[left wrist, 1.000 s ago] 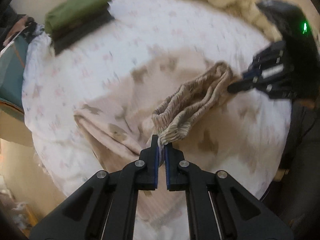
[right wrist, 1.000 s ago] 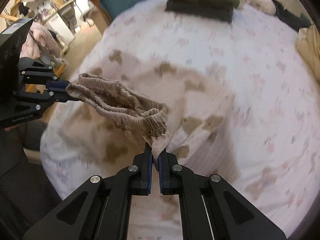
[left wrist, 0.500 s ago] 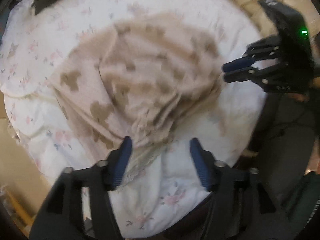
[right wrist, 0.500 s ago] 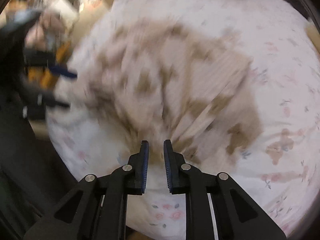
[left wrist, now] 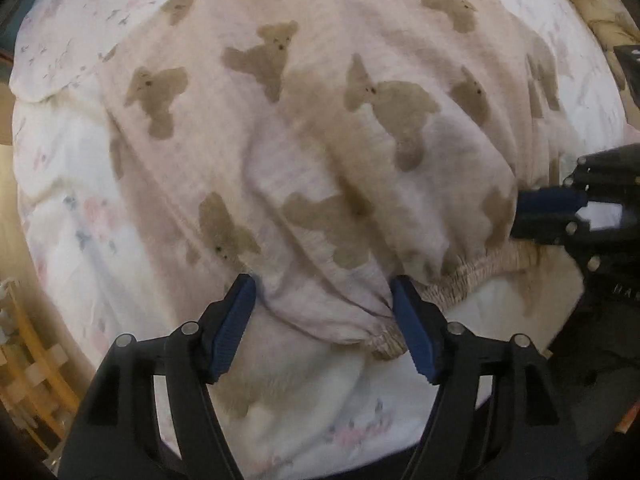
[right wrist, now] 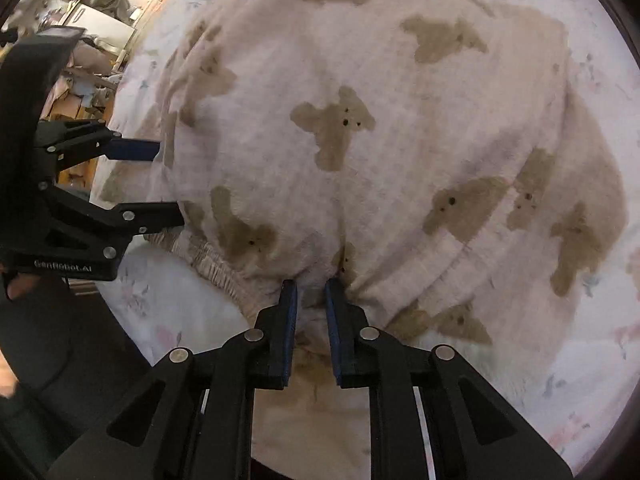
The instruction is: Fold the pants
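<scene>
Pants [left wrist: 332, 128] with brown bears on them lie flat on the bed [left wrist: 72, 184], spread over the flowery sheet. The stretchy waistband [left wrist: 472, 276] sits at the near edge, close to the person — that is the end both grippers are working at.

The left gripper [left wrist: 322, 304] points nearly straight down at one end of the waistband. Its jaws are wide apart and opening more. A fold of cloth lies between the blue pads [left wrist: 416, 340], and one pad touches it, but nothing is squeezed. I think it has let go so the cloth can rest on the bed.

The right gripper [right wrist: 310, 304] is at the other end of the waistband. Its jaws stand only a little apart and are closing. A bit of cloth bunches up in the gap, but I can see space on both sides — it does not look pinched yet. It may be going for a new hold.

Why here? The two ends of the waistband are good places to grab, because lifting both together keeps the pants straight for a fold.

The cloth is soft and wrinkly, with a few ridges running down the middle. It could bunch or slide if only one side gets pulled. It looks like the fold is only partway done.
</scene>
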### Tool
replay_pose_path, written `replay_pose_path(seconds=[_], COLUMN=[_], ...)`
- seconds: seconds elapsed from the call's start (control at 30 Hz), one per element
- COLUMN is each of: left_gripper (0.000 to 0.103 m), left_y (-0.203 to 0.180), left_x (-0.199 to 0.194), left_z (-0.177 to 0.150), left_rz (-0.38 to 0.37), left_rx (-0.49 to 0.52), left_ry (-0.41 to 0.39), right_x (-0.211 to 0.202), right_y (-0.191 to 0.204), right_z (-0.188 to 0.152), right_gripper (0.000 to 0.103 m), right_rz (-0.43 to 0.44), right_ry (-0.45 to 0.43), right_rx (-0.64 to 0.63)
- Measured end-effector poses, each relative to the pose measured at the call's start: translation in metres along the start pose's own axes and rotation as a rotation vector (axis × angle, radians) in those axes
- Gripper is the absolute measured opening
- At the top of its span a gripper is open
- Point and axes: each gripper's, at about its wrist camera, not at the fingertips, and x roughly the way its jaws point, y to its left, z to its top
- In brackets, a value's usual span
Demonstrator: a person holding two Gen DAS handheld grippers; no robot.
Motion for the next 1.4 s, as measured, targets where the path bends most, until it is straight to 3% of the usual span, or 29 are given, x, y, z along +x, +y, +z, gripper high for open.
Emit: replay_pose_path(seconds=[0.07,0.13,0.17,0.2,0.23,0.27,0.33,0.4,0.47,0.53,0.57,0.63,0.73,0.8,0.83,0.93,0.97,1.07,1.1,1.13,1.27,1.4], left_gripper=[0.067,0.067,0.067,0.067,0.067,0.067,0.066,0.066,0.067,0.067,0.067,0.072,0.074,0.073,0.073,0.073,0.073,0.073,0.073,0.072,0.074,0.074], left_y=[0.009,0.030,0.046,0.057,0.072,0.082,0.098,0.088,0.064,0.049,0.043,0.042,0.052,0.059,0.062,0.051,0.042,0.027,0.020,0.012,0.001,0.003], left_x=[-0.016,-0.034,-0.043,-0.047,-0.050,-0.051,-0.046,-0.034,-0.021,-0.011,-0.003,0.006,0.003,-0.008,-0.017,-0.053,-0.059,-0.054,-0.044,-0.032,0.008,-0.015], left_z=[0.001,0.002,0.005,0.007,0.010,0.013,0.021,0.029,0.035,0.037,0.036,0.033,0.030,0.023,0.016,0.004,0.002,0.000,0.003,0.008,0.008,-0.006], left_rz=[-0.020,-0.024,-0.021,-0.021,-0.030,-0.042,-0.098,-0.144,-0.097,-0.030,0.006,0.057,0.019,0.014,0.003,-0.056,-0.074,-0.128,-0.110,-0.089,0.014,0.047], left_rx=[-0.030,-0.106,-0.180,-0.238,-0.314,-0.371,-0.458,-0.421,-0.343,-0.289,-0.262,-0.243,-0.308,-0.339,-0.347,-0.335,-0.307,-0.267,-0.250,-0.228,-0.148,-0.144], left_ry=[-0.048,-0.119,-0.165,-0.197,-0.234,-0.263,-0.295,-0.261,-0.230,-0.176,-0.138,-0.104,-0.122,-0.132,-0.150,-0.265,-0.285,-0.297,-0.273,-0.245,-0.105,-0.148], right_x=[-0.019,-0.046,-0.063,-0.073,-0.083,-0.087,-0.085,-0.070,-0.056,-0.049,-0.049,-0.054,-0.061,-0.052,-0.054,-0.076,-0.079,-0.059,-0.046,-0.038,0.011,-0.010], right_y=[-0.005,-0.018,-0.030,-0.042,-0.058,-0.070,-0.092,-0.108,-0.112,-0.108,-0.107,-0.109,-0.124,-0.120,-0.114,-0.078,-0.067,-0.040,-0.033,-0.029,-0.028,-0.027], right_z=[0.000,0.003,0.006,0.008,0.008,0.009,0.010,0.013,0.018,0.016,0.016,0.014,0.003,0.005,0.004,0.001,0.006,0.012,0.014,0.015,0.013,0.001], right_gripper=[0.017,0.023,0.031,0.055,0.065,0.065,0.055,0.048,0.036,0.007,0.001,0.001,0.002,0.007,0.007,0.008,0.008,0.008,0.008,0.008,0.003,0.007], right_rz=[0.020,0.033,0.029,0.023,0.021,0.021,0.004,0.035,0.060,-0.002,-0.035,-0.079,-0.164,-0.076,-0.079,-0.201,-0.187,0.065,0.116,0.113,-0.016,-0.050], right_ry=[-0.039,-0.145,-0.222,-0.278,-0.348,-0.385,-0.409,-0.370,-0.313,-0.289,-0.287,-0.302,-0.325,-0.302,-0.286,-0.345,-0.353,-0.302,-0.275,-0.259,-0.070,-0.104], right_rx=[0.032,0.089,0.143,0.196,0.283,0.341,0.445,0.519,0.532,0.481,0.459,0.460,0.539,0.572,0.564,0.426,0.388,0.308,0.295,0.288,0.267,0.269])
